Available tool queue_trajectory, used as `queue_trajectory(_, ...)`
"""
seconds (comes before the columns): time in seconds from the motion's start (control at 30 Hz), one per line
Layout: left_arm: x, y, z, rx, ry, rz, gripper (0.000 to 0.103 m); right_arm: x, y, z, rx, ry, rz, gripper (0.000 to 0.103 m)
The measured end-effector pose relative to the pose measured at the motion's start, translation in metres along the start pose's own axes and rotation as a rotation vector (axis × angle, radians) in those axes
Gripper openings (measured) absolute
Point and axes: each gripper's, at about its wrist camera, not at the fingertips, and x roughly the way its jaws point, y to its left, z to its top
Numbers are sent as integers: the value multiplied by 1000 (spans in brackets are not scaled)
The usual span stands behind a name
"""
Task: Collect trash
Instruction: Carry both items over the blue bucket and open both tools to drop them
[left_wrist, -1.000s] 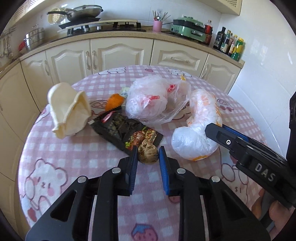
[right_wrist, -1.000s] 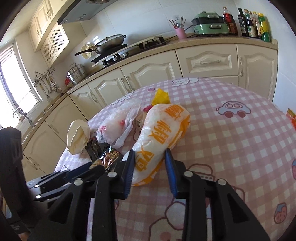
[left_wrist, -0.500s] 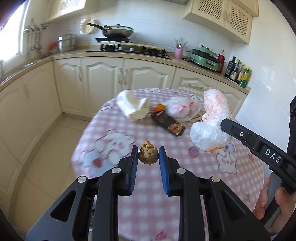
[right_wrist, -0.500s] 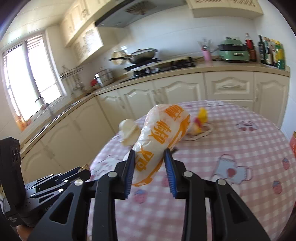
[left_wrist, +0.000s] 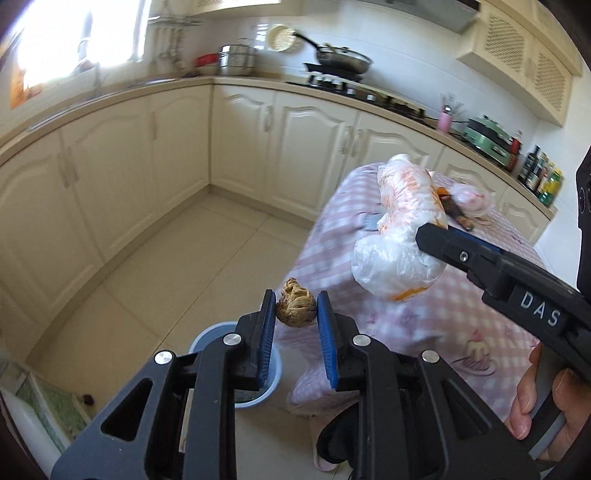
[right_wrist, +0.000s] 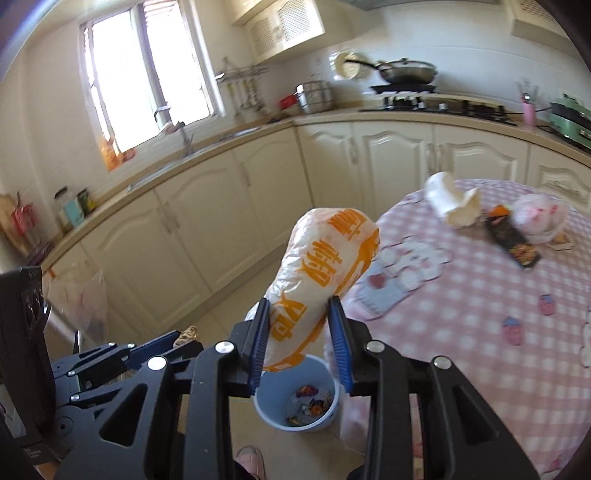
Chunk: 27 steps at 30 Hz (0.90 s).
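My left gripper (left_wrist: 295, 317) is shut on a small brown crumpled lump (left_wrist: 295, 308), held in the air over the floor beside the table's edge. Below it stands a blue trash bin (left_wrist: 255, 387), partly hidden by the fingers. My right gripper (right_wrist: 300, 339) is shut on a white and orange plastic bag (right_wrist: 325, 273), which hangs above the same blue bin (right_wrist: 295, 406) with scraps inside. In the left wrist view the right gripper (left_wrist: 436, 236) and its bag (left_wrist: 399, 236) show at the right, with a hand (left_wrist: 543, 398) on the handle. The left gripper (right_wrist: 177, 341) shows at the lower left of the right wrist view.
The round table with a pink checked cloth (right_wrist: 480, 314) holds a cream paper bag (right_wrist: 452, 203), a dark snack wrapper (right_wrist: 513, 240), an orange scrap (right_wrist: 498, 211) and a clear plastic bag (right_wrist: 539, 218). Cream cabinets (left_wrist: 129, 177) line the walls. A slipper (right_wrist: 251, 456) lies near the bin.
Both grippers have swung left off the table with their loads, from above the tabletop to over the floor. The blue bin has come into view beneath them.
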Motion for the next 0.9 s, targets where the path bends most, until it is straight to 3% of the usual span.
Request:
queue_trajectory(0.17,9,40,-13,-74,31,37,21,38,41,-18,-64,79,25,31)
queue_trajectory(0.33,24,62,-26,-119,68,56,21,70,57,-34,-93,147,36,31)
queue_trajectory(0.9,89,93,-49,-177,205,88,21,150,49,-67,-99,286,26,31)
